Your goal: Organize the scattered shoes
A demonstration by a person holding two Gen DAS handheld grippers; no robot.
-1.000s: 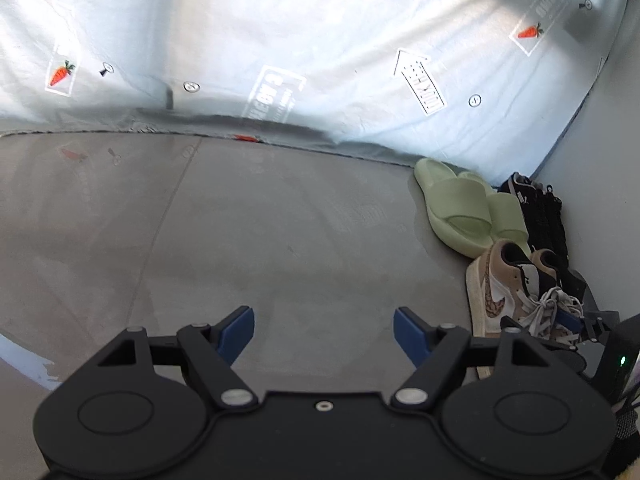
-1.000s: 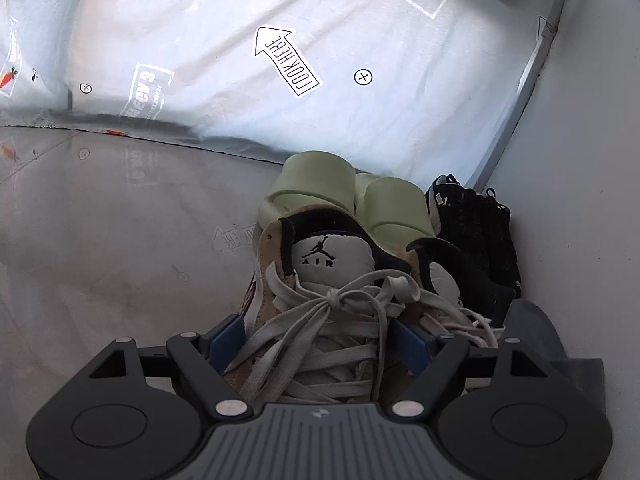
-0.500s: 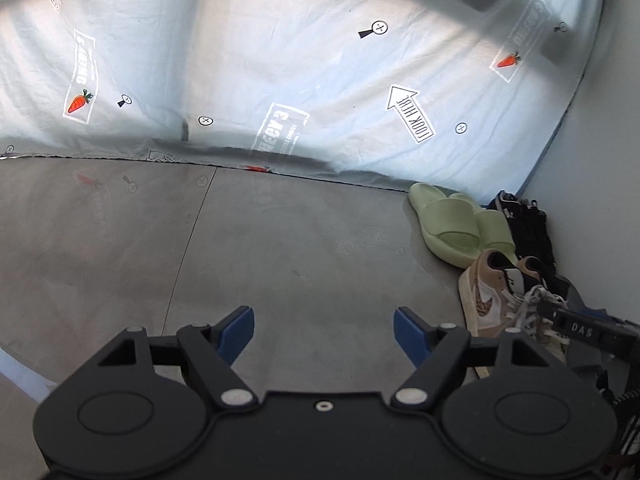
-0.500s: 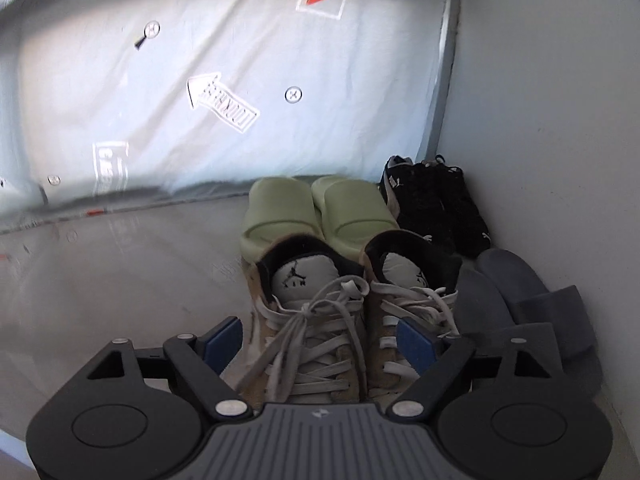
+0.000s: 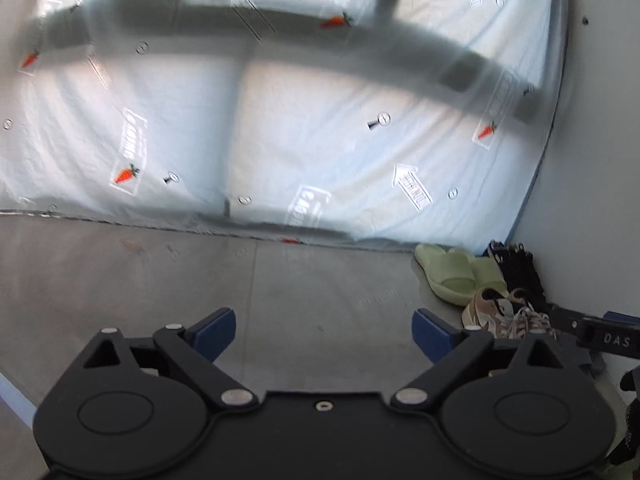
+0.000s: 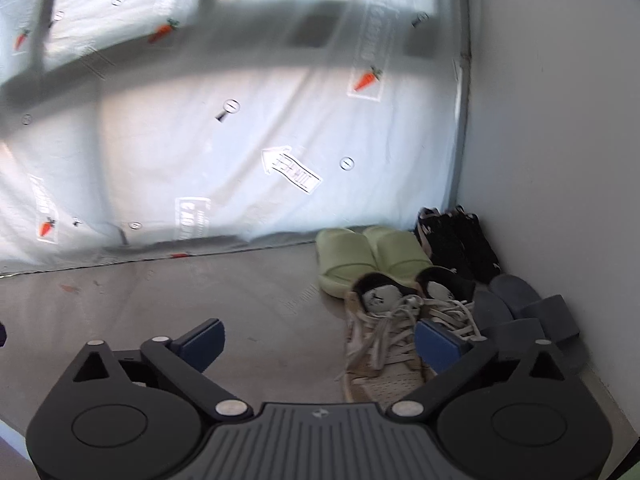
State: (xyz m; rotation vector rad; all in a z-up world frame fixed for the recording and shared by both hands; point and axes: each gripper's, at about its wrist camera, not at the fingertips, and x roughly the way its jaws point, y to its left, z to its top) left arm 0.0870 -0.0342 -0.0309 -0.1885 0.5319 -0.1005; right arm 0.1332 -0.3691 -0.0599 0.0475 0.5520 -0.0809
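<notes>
Both the left gripper (image 5: 324, 330) and right gripper (image 6: 318, 338) gape empty; a careless swing could knock the paired sneakers (image 6: 400, 328) askew.

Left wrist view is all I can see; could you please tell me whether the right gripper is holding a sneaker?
Observer: No. The right gripper is open and empty, and both tan sneakers stand side by side on the floor, toes towards its camera.
Operator: Thank you. Is there anything between the sneakers and the wall?
Observer: Yes, a pair of dark grey slides lies there, close to the wall, just in front of the black shoes.
</notes>
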